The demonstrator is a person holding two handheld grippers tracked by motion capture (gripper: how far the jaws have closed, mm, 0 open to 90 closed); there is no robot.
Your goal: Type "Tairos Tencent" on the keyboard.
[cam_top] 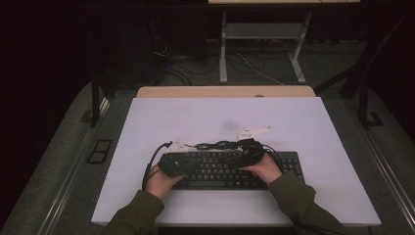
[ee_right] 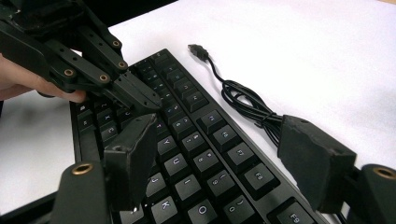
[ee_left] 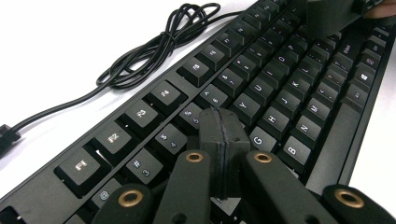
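A black keyboard [cam_top: 230,172] lies near the front of the white tabletop [cam_top: 220,115], its cable [cam_top: 215,145] bundled just behind it. My left gripper [cam_top: 185,165] hovers over the keyboard's left part. In the left gripper view its jaws [ee_left: 219,122] are pressed together with nothing between them, the tip just above the number and letter rows of the keyboard [ee_left: 280,70]. My right gripper [cam_top: 243,157] is over the middle of the keyboard. In the right gripper view it [ee_right: 217,128] stands open above the keys [ee_right: 196,154], holding nothing, with the left gripper [ee_right: 152,103] just beyond it.
The cable [ee_right: 243,100] ends in a loose USB plug [ee_right: 198,49] lying on the table behind the keyboard. A wooden strip [cam_top: 225,91] borders the table's far edge. Beyond it, desk legs [cam_top: 223,49] and wires lie on the dark floor.
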